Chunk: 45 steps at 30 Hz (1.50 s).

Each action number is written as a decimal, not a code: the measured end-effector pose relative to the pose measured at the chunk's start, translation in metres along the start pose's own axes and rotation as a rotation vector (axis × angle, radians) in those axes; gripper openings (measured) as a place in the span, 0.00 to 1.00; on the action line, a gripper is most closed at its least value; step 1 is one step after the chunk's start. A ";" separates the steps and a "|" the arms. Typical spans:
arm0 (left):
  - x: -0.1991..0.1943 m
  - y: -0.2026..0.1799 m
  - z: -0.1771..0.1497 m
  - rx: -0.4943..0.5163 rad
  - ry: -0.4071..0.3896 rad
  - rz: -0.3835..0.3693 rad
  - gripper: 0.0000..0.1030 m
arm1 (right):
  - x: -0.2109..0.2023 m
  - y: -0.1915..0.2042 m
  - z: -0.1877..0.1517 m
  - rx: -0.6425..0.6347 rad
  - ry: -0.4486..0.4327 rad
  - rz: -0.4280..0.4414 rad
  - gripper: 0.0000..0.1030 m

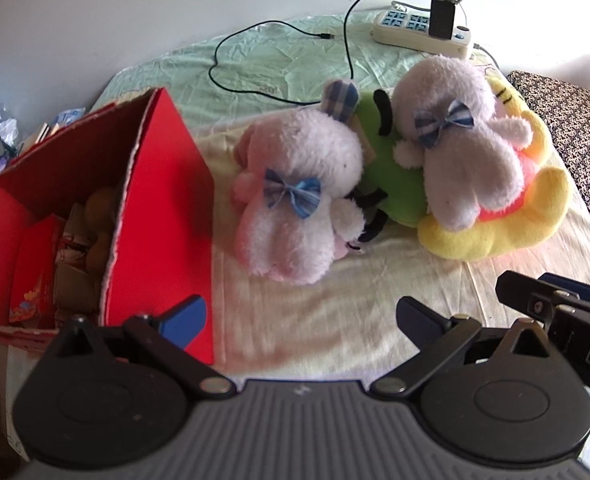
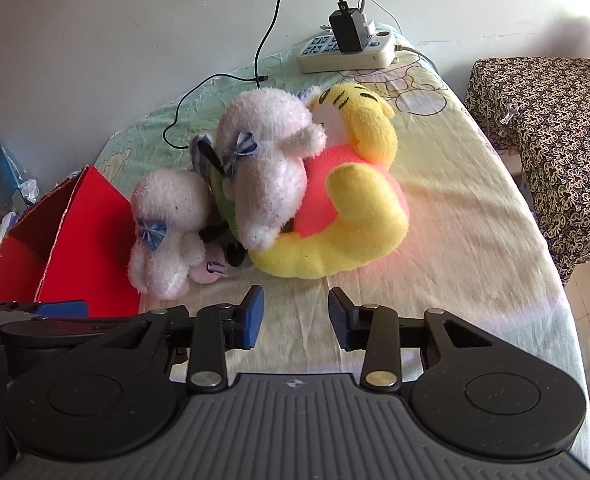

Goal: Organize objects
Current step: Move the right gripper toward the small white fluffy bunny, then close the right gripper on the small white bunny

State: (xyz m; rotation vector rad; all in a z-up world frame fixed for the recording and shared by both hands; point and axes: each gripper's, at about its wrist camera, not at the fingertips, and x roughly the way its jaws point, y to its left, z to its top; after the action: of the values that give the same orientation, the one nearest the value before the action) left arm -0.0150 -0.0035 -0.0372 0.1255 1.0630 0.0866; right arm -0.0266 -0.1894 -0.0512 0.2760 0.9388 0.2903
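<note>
Both sets of jaws are spread w/ nothing between them. The left gripper (image 1: 301,320) hangs low over the bed (image 1: 335,320), just beside the red box (image 1: 163,208); the right gripper (image 2: 295,316) sits further from the box, its jaws pointed at the toy heap.

Step in hand, as I read it: the approach, nothing picked up yet. Next move prob. calls for closing on the toy nearest the box, lifting it clear of the heap and dropping it through the open top.

Count, going out from the box:
- 1 red box, top open, already holding brownish stuff I can't make out.
- 2 white fluffy toys w/ blue bows: one (image 1: 295,200) just beside the box, the other (image 1: 455,140) further off, lying on top of the yellow one.
- 1 green toy (image 1: 391,184) wedged between the two white ones.
- 1 yellow-and-pink toy (image 2: 355,208), farthest from the box.
- 1 power strip (image 2: 347,54) w/ a black charger (image 2: 345,30), well beyond the heap by the wall.
</note>
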 end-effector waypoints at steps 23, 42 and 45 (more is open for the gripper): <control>-0.011 -0.003 0.057 0.079 -0.157 -0.295 0.99 | -0.005 -0.028 0.073 0.096 -0.139 0.204 0.38; 0.048 -0.035 0.091 0.071 -0.034 -0.508 0.99 | 0.051 -0.042 0.103 0.102 -0.002 0.321 0.50; 0.056 -0.035 0.096 0.057 -0.019 -0.518 0.99 | 0.057 -0.045 0.104 0.115 0.006 0.337 0.53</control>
State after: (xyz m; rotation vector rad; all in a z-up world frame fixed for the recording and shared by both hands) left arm 0.0962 -0.0363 -0.0447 -0.1000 1.0507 -0.4113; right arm 0.0963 -0.2210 -0.0516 0.5418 0.9148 0.5475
